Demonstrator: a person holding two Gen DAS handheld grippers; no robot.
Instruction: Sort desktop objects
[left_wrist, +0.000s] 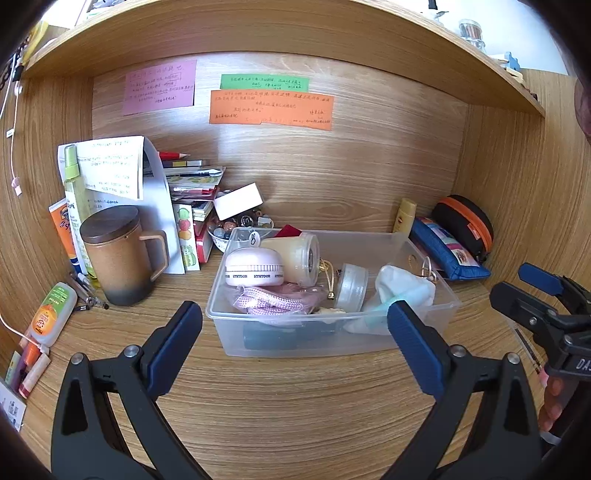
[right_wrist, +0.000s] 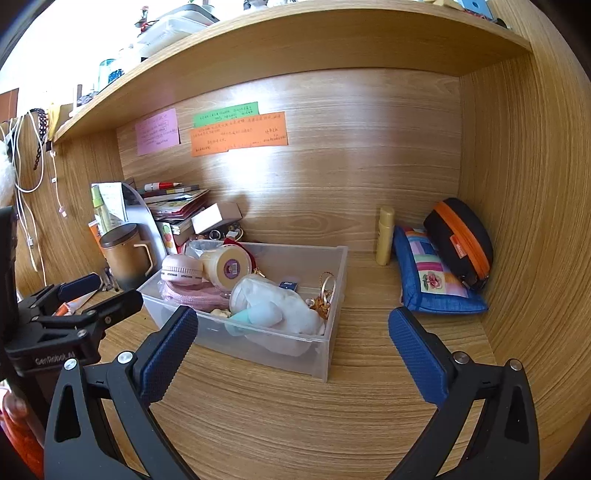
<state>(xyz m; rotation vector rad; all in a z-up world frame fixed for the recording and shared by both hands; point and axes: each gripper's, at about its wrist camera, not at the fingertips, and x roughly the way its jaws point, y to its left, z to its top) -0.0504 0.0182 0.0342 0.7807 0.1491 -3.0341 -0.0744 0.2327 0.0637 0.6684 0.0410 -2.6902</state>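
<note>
Both claws hovered wide open and empty over the wooden table (left_wrist: 295, 406), facing one clear plastic bin (left_wrist: 236, 332) of small things.

Three paper notes were stuck on the back panel: one pink (left_wrist: 159, 87), one green (left_wrist: 264, 82), one orange (left_wrist: 271, 109), their handwriting too small to read. The bin sat mid-table, holding one pink round case (left_wrist: 254, 267) banded "HYNTOOR". One brown lidded mug (left_wrist: 120, 254) stood left of it; one blue patchwork pouch (right_wrist: 436, 278) and one black case with an orange zip (right_wrist: 460, 242) lay right. The left claw (left_wrist: 295, 325) faced the bin's front wall; the right claw (right_wrist: 291, 332) faced its near corner.
</note>
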